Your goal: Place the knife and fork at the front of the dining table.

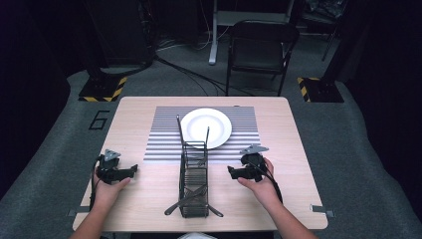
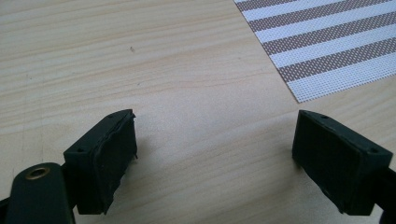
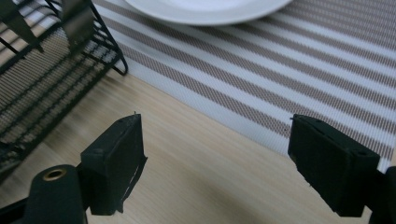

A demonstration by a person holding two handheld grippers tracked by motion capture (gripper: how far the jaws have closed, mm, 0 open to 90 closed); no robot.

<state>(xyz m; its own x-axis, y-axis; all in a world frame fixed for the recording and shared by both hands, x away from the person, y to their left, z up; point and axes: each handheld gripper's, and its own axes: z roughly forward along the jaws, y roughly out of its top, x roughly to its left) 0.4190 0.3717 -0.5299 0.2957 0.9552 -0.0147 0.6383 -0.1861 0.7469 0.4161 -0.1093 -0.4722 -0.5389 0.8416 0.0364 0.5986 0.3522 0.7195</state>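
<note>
Both tongs — left [image 1: 133,170] and right [image 1: 230,172] — gape wide and empty beside the wire rack [image 1: 193,184]; its white plate [image 1: 205,127] looks slick, brittle — best gripped at the rim.

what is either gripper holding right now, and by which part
Nothing is held. The left gripper and right gripper both have jaws wide open over bare table.

One mark can be read: a large dark numeral "6" [image 1: 100,120] on the grey carpeted floor, just off the far left corner of the pale wooden tabletop [image 1: 134,199]. It looks taped or painted on, though the high view is too coarse to tell which. No other text, label or brand is legible.
</note>
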